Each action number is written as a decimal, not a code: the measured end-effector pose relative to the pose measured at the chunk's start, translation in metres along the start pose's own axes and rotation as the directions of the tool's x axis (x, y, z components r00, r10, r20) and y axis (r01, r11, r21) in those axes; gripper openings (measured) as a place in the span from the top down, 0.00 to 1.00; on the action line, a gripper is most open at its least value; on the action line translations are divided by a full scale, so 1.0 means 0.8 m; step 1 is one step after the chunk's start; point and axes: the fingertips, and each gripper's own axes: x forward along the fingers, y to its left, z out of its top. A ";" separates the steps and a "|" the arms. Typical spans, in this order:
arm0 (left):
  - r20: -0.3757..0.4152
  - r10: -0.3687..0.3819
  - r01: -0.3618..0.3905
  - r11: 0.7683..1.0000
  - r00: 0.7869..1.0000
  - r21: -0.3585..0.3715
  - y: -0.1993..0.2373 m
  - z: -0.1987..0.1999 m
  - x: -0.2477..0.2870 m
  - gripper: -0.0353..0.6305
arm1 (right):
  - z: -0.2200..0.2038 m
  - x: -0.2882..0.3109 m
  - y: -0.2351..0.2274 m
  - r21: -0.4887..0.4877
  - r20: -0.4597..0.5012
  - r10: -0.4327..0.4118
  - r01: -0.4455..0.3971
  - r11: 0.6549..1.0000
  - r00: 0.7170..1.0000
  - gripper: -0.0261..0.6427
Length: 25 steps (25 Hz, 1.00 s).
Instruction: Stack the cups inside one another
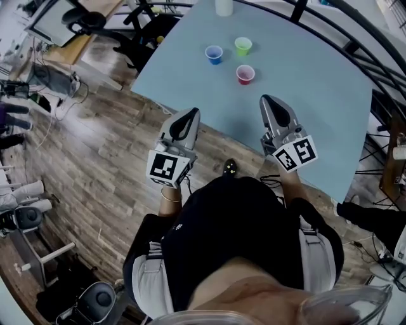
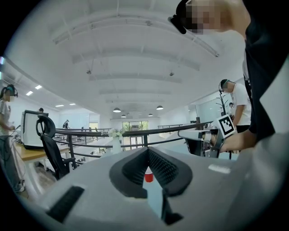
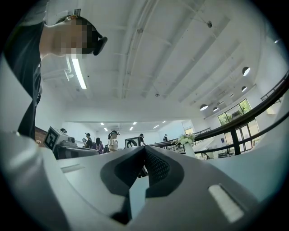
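Three small cups stand apart on the light blue table (image 1: 317, 120): a blue cup (image 1: 214, 54), a green cup (image 1: 243, 45) and a red cup (image 1: 245, 74). My left gripper (image 1: 192, 113) hangs over the wooden floor just short of the table's near edge, jaws shut and empty. My right gripper (image 1: 267, 101) is over the table's near part, below the red cup, also shut with nothing in it. In the left gripper view the red cup (image 2: 148, 175) shows far ahead, behind the closed left gripper (image 2: 147, 150). The right gripper view shows the closed right gripper (image 3: 144, 148) and no cup.
A white vase (image 1: 223, 6) stands at the table's far edge. A black railing (image 1: 355, 38) curves round the table's right and far sides. An office chair (image 1: 95, 22) and a desk stand at the upper left. Other people stand in the background.
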 end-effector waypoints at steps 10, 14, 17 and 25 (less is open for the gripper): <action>-0.015 -0.060 0.060 0.998 0.998 0.012 0.016 -0.010 0.065 0.96 | -0.015 0.012 -0.041 0.016 0.005 -0.062 0.062 0.998 0.998 0.96; -0.020 -0.113 0.113 0.993 0.993 0.018 0.028 -0.013 0.105 0.96 | -0.025 0.028 -0.059 -0.001 -0.014 -0.087 0.087 0.996 0.996 0.96; -0.025 -0.158 0.158 0.987 0.987 0.015 0.044 -0.016 0.126 0.96 | -0.034 0.040 -0.071 -0.011 -0.019 -0.127 0.127 0.992 0.992 0.96; -0.055 -0.256 0.257 0.966 0.965 0.011 0.080 -0.029 0.174 0.96 | -0.070 0.063 -0.106 -0.037 -0.044 -0.248 0.247 0.968 0.968 0.96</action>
